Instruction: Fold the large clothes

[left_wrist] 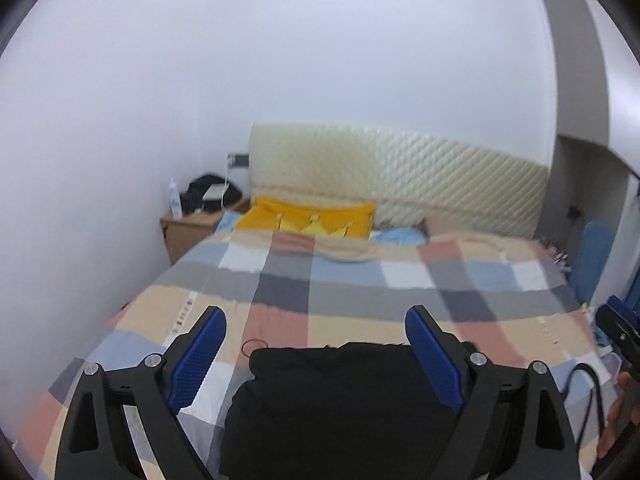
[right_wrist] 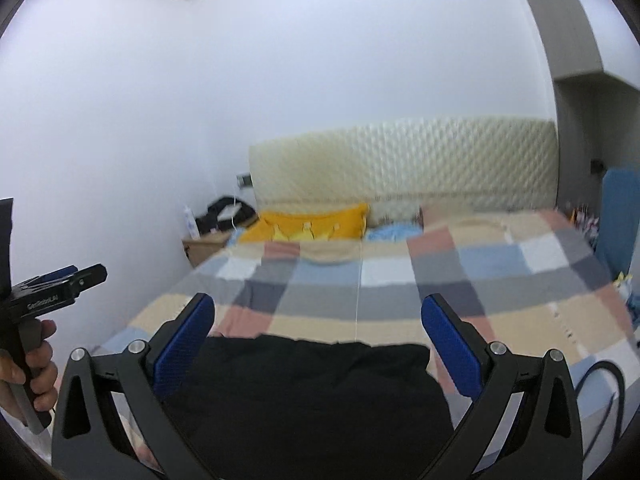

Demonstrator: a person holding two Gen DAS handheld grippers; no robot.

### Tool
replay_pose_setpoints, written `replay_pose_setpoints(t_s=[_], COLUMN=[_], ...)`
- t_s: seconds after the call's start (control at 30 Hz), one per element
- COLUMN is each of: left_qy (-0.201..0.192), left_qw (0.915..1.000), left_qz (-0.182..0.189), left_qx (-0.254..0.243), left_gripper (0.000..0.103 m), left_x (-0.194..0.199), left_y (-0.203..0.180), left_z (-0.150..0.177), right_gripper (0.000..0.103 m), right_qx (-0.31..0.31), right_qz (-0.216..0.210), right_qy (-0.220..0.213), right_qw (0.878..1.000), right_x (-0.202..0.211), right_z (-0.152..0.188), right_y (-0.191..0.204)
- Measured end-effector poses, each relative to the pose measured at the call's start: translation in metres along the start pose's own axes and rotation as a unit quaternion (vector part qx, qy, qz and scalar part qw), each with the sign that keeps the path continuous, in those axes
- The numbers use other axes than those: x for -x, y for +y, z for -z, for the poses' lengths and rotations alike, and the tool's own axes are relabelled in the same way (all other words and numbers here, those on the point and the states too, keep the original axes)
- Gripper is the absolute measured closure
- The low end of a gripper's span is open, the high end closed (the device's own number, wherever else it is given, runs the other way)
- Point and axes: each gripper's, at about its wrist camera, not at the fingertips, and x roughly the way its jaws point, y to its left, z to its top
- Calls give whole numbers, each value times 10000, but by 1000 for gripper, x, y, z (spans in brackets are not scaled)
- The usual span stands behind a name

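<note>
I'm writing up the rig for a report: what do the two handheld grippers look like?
Both the left gripper and right gripper have black angular frames with silver round fasteners and textured blue finger pads. The left one's body carries small white lettering, and a bare hand grips its black handle.

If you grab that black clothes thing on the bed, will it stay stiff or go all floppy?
Probably floppy: the black garment lies in soft rounded folds on the checked bedspread. It would likely sag and unfold if lifted by one edge. It shouldn't roll; it sits flat.

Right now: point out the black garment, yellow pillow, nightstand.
black garment [left_wrist: 340,400], left wrist view, middle of the folded bundle.
yellow pillow [right_wrist: 308,224], right wrist view, centre of its face.
nightstand [left_wrist: 188,232], left wrist view, front panel.
</note>
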Motion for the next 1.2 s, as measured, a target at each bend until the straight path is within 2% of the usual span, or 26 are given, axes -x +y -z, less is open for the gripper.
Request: replay_pose_setpoints(t_s=[0.17, 0.37, 0.6, 0.7, 0.77, 0.93, 1.2], left_qy=[-158, -51, -79, -90, 12, 480, 1064], left_qw=[9997, 9994, 9989, 9998, 9999, 9988, 9941], left_qz=[168, 355, 443, 198, 42, 72, 68], left_qx=[59, -4, 154, -28, -137, -116, -181], left_gripper=[11, 11, 11, 11, 11, 11, 11], left_x=[55, 94, 120, 128, 125, 108, 80], left_y=[-1, -8, -4, -5, -7, -7, -19], left_z=[5, 30, 57, 73, 84, 115, 154], right_gripper=[0, 0, 0, 0, 0, 0, 0], right_qx=[45, 207, 265, 91, -29, -263, -150], right_qz=[-154, -256, -291, -373, -362, -57, 363], right_qy=[-288, -546, -357, -288, -126, 204, 590], right_qw=[9995, 9980, 9986, 9988, 9993, 9994, 9975], right_x=[55, 105, 126, 132, 131, 124, 116], right_z=[-3, 14, 46, 61, 75, 106, 140], right_y=[24, 55, 70, 70, 68, 53, 42])
